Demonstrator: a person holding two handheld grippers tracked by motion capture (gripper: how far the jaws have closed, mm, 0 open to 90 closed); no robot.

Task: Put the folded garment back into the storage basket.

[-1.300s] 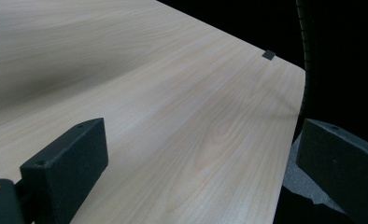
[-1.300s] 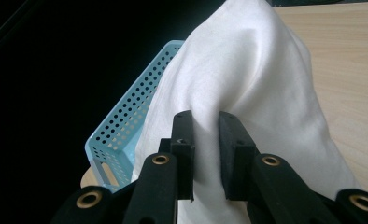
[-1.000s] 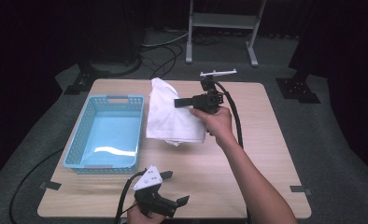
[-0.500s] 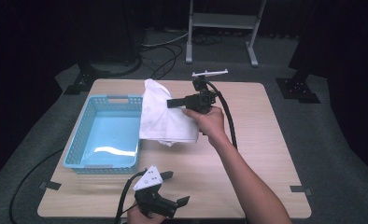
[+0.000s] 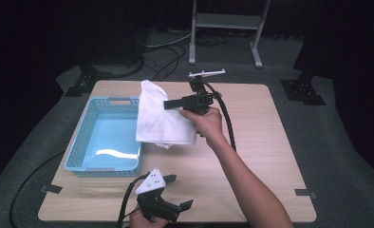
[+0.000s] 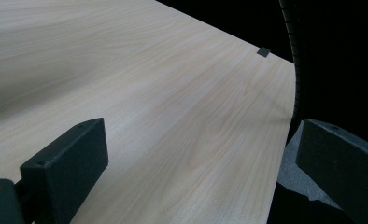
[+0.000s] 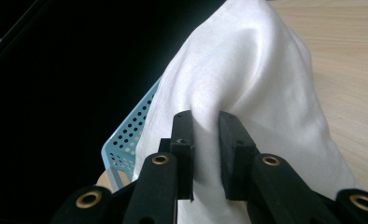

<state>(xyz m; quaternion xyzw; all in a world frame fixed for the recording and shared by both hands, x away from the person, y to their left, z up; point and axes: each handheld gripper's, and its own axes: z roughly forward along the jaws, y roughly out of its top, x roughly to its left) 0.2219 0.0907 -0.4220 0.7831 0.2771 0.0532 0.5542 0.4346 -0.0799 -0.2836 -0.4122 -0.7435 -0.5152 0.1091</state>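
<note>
the right tongs [image 7: 205,122] pinch a fold of the white cloth [image 5: 162,116], which hangs lifted over the counter [image 5: 270,142] just beside the blue basket [image 5: 88,137] near the counter's left edge. carry it level until its low hem clears the basket rim, then lower it in. the left tongs [image 5: 178,192] gape wide and empty by the near edge.

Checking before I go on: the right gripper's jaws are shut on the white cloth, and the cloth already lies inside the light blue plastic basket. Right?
Not quite. The right gripper is shut on the white cloth, but the high view shows the cloth hanging beside the light blue plastic basket, over the wooden table, not inside it.
</note>
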